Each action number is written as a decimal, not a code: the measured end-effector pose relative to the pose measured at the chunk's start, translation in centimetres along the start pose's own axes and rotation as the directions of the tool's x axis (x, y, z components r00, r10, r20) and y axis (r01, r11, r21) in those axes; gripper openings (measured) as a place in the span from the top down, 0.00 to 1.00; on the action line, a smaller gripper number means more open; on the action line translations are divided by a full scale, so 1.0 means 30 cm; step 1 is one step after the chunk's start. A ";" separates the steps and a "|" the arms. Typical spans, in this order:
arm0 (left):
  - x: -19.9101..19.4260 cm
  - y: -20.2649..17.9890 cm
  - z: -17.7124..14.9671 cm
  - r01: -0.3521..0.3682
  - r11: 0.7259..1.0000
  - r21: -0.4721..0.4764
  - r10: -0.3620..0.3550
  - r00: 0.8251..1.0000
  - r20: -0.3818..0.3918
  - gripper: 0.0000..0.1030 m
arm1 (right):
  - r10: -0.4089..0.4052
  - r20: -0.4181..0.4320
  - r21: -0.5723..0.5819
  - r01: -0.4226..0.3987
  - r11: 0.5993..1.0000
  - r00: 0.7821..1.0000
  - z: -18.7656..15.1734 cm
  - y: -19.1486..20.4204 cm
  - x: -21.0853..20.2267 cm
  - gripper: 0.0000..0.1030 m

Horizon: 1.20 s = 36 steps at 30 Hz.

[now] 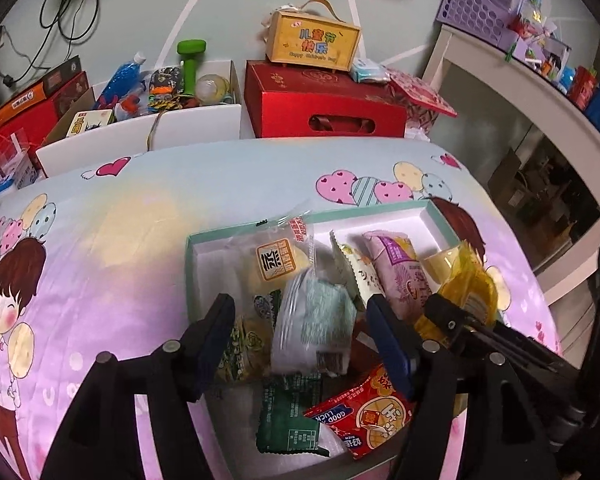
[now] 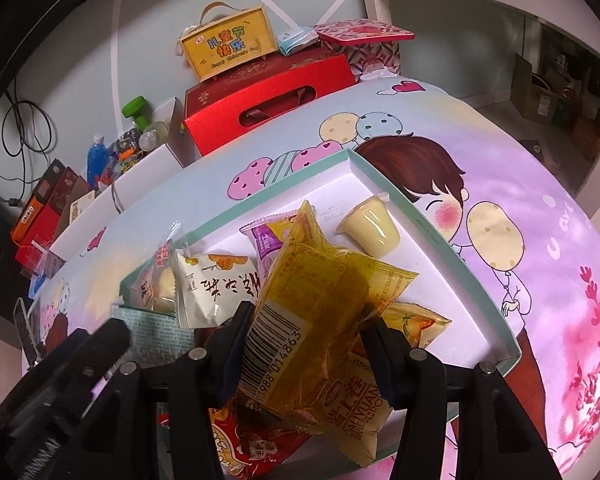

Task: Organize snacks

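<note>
Gripping yellow packet [image 2: 320,312]: right gripper [image 2: 304,344] | left gripper [image 1: 300,340] spread wide over box [image 1: 440,216] | packet hides snacks beneath

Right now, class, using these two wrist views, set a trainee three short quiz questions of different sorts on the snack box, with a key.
1. True or false: the right gripper is empty.
2. What is the pale yellow jelly cup resting in?
A. shallow box
B. red gift box
C. white bin
3. Fill in: the left gripper hangs ____ over the grey-green packet.

Key: 1 false, it grips the yellow packet; 2 A, the shallow box; 3 open.
</note>
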<state>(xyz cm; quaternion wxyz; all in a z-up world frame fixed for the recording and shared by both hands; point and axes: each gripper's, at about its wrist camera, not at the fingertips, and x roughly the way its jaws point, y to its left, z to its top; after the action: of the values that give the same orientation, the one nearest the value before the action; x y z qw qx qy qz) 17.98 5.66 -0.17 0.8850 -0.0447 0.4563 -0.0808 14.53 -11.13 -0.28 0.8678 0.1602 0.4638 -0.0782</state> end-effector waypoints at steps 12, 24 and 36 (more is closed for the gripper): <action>-0.052 0.195 -0.027 -0.138 0.979 -0.150 0.140 0.990 0.000 0.17 | -0.035 0.013 -0.035 0.036 0.999 0.999 -0.003 0.019 0.005 0.16; -0.089 0.341 -0.107 -0.291 0.938 -0.187 0.294 0.956 -0.012 0.08 | -0.033 0.062 -0.122 0.041 0.992 0.998 -0.046 0.097 -0.051 0.00; -0.186 0.378 -0.225 -0.337 0.922 -0.191 0.344 0.939 0.005 0.08 | -0.011 0.099 -0.193 0.030 0.981 0.995 -0.198 0.146 -0.122 0.00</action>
<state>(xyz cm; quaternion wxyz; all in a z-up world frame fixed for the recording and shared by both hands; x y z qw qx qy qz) 10.47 17.80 -1.36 0.8859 -0.0492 0.4457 0.1184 9.09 -4.98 0.58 0.9000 0.0660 0.4281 -0.0493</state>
